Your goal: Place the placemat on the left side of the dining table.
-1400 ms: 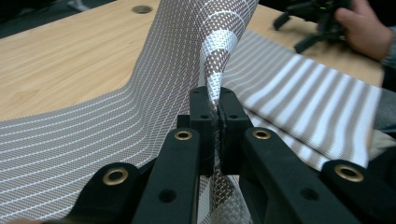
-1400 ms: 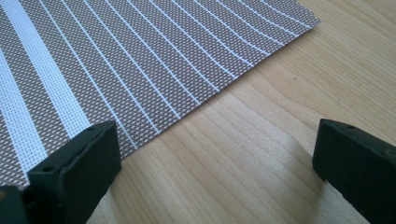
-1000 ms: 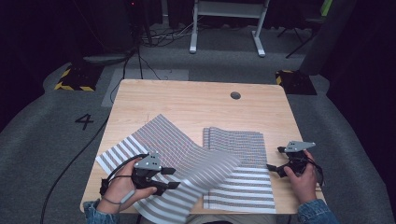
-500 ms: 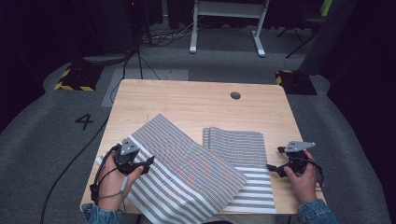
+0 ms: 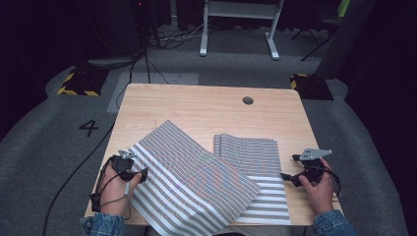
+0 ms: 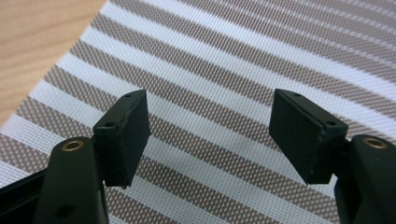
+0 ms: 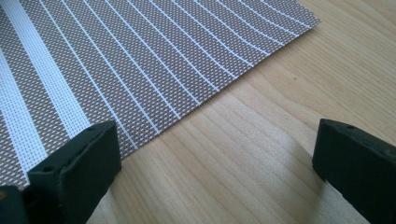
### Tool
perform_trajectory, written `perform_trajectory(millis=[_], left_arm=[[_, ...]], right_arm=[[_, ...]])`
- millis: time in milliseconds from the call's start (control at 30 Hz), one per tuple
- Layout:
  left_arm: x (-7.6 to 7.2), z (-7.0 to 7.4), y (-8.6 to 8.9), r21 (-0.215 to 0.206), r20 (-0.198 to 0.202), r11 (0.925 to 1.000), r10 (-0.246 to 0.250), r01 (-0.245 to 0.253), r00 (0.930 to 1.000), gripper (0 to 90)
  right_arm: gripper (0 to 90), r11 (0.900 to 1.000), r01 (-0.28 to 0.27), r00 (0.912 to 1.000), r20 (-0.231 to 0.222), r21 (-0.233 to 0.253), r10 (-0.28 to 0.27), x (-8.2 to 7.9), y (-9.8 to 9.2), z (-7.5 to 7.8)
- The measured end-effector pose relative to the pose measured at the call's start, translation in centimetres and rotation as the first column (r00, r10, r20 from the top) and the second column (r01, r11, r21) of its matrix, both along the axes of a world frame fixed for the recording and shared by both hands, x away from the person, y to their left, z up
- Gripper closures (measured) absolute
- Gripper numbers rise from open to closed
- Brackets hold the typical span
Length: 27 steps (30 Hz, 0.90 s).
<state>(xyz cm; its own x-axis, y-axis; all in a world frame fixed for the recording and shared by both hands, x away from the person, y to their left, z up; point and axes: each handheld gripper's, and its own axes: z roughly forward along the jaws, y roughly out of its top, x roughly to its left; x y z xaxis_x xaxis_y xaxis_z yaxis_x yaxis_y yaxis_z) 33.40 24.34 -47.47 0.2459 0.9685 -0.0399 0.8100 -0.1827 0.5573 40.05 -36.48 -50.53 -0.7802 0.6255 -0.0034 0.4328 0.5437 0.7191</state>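
Now the left gripper [image 5: 129, 166] sits at the left edge of the counter [image 5: 196, 105], near its near-left corner, held in the person's left hand [image 5: 114, 189]. Its jaws stand wide apart with nothing between them, and in the left gripper view they hang just above the striped placemat [image 6: 243, 60], whose brown and white bands run slantwise beneath them. That upper placemat [image 5: 192, 177] lies turned at an angle across the near half of the counter, its near corner reaching past the near edge. It overlaps a second striped placemat [image 5: 255, 152] that lies square to the counter edges, toward the near-right part.

The right gripper [image 5: 295, 172] rests near the right edge of the counter, just beside the right side of the second placemat, in the person's right hand [image 5: 318, 189]. Its jaws are also spread wide and empty; the right gripper view shows bare wood between them, with the mat's edge [image 7: 140, 70] running just ahead.
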Motion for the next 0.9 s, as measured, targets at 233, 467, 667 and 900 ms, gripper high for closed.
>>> perform_trajectory(millis=[233,467,667,900], left_arm=[[0.2,-1.0,-0.7,0.022,-0.025,0.9998,-0.002,0.002,0.9997,25.9],[0.5,-1.0,-0.6,0.018,-0.019,0.9994,-0.03,0.03,0.9994,26.0],[0.8,-0.9,-0.8,0.021,-0.025,0.9992,-0.033,0.034,0.9991,29.1],[0.4,-0.7,-1.6,0.006,-0.001,0.997,-0.077,0.077,0.9971,54.6]], right_arm=[[1.2,1.0,0.001,1.0,-0.003,0.0,-0.001,0.0,0.0,0.0],[1.2,1.0,0.003,1.0,-0.006,0.0,-0.003,0.0,0.0,0.0],[1.2,1.0,0.007,1.0,-0.005,0.002,-0.007,-0.1,0.1,0.0],[1.2,1.0,0.007,1.0,-0.005,0.003,-0.007,-0.1,0.1,0.0]])
